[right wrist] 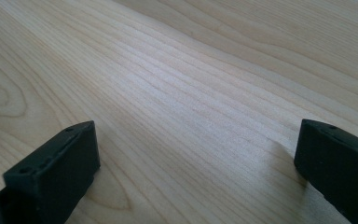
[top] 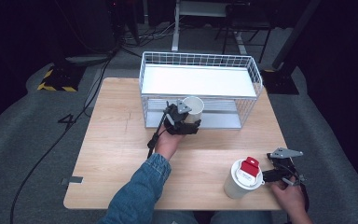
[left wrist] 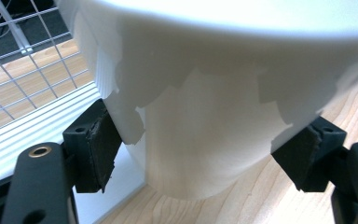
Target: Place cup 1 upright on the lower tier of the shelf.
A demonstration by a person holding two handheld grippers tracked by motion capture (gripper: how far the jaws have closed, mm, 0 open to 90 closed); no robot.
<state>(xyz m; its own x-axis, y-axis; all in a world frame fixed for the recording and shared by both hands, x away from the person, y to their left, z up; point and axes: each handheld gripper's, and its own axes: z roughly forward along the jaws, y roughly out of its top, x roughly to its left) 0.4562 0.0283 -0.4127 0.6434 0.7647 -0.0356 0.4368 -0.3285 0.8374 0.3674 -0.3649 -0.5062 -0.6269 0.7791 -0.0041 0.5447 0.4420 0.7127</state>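
Note:
A white cup (top: 194,108) hangs at the open front of a wire rack (top: 257,80), on the rack's lower level, with my left gripper (top: 189,120) shut on it. In the left gripper view both pads press the white cup (left wrist: 214,93) from either side, and my left gripper (left wrist: 203,156) holds it over the table edge of the rack's white bottom shelf (left wrist: 37,126). My right gripper (top: 273,173) rests open near the table's front right corner. Its jaws stand wide over bare wood in the right gripper view, where my right gripper (right wrist: 196,158) has nothing between them.
A white tumbler with a red lid (top: 243,177) stands just left of my right gripper. The wire rack has a white upper shelf (top: 196,79) and stands at the back of the wooden table (top: 121,154). A cable trails from my left gripper across the table.

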